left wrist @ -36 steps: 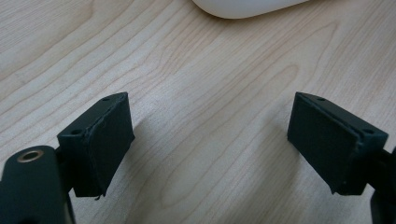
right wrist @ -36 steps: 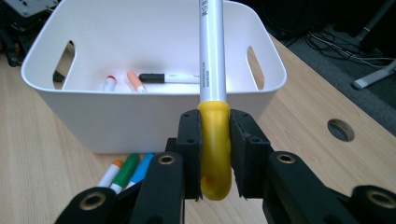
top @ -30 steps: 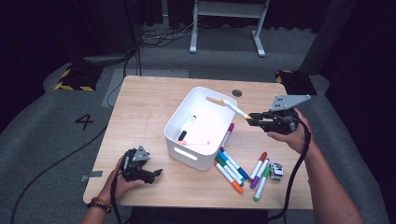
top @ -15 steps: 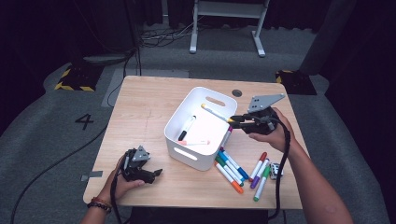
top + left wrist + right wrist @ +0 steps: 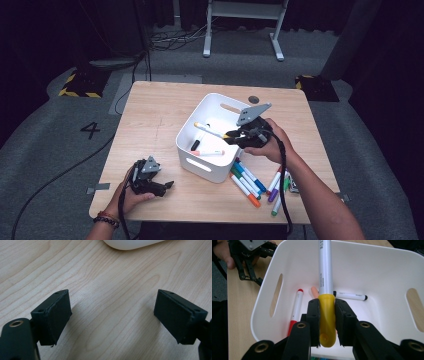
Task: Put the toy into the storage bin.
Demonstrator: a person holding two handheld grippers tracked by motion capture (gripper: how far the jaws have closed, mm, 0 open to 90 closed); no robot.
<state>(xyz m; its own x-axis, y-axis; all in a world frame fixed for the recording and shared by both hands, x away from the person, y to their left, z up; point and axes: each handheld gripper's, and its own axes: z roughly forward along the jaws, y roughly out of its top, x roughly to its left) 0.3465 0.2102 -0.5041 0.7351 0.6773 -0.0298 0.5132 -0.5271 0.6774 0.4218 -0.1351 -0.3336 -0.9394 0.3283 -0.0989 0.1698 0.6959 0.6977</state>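
Yellow-capped marker [image 5: 326, 302] clamped by right gripper [image 5: 327, 315].

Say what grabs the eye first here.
The right gripper, over the white bin at table centre, shut on a marker by its yellow cap. Two markers lie in the bin; a loose bunch lies on the table beside it. The left gripper rests open at the table's near left.

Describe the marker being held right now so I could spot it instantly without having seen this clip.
Find the white bin mid-table. Above its interior, the right hand-held gripper pinches a white marker by its yellow cap; the bin's other markers lie flat and have red or black caps.
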